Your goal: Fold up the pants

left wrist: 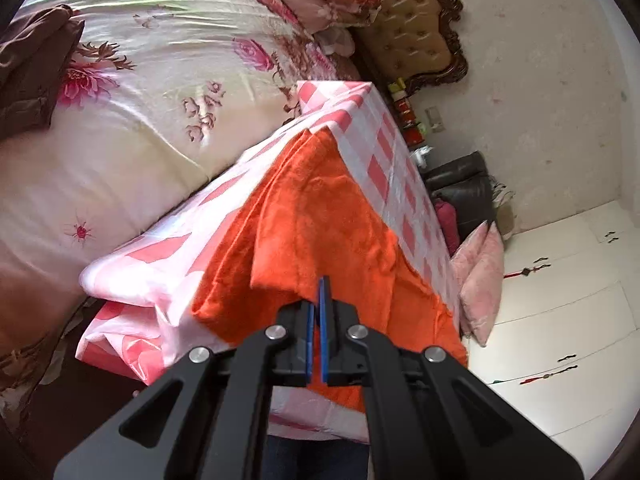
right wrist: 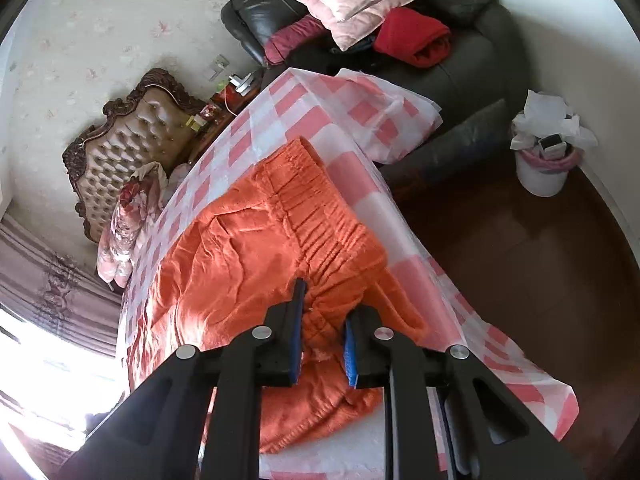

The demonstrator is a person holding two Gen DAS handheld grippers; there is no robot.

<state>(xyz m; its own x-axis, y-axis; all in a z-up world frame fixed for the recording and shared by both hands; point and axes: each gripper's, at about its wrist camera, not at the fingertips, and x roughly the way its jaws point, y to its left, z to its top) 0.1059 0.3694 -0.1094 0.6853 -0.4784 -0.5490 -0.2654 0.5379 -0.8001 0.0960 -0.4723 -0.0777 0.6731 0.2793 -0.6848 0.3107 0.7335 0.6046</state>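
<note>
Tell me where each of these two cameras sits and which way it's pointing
Left wrist: rides the left gripper, looking along its nearly closed fingers over the orange pants toward the floral bed; only the gripper's black arms show.
Right wrist: rides the right gripper, jaws apart around the pants' elastic waistband, facing the black armchair; only gripper parts show.
Shared: the pants, pink checked tablecloth and tufted headboard.

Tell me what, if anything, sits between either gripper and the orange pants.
Nothing visible. The left gripper is closed just above the orange pants; the right gripper straddles the waistband, jaws apart. Only the checkered cloth lies underneath.
</note>
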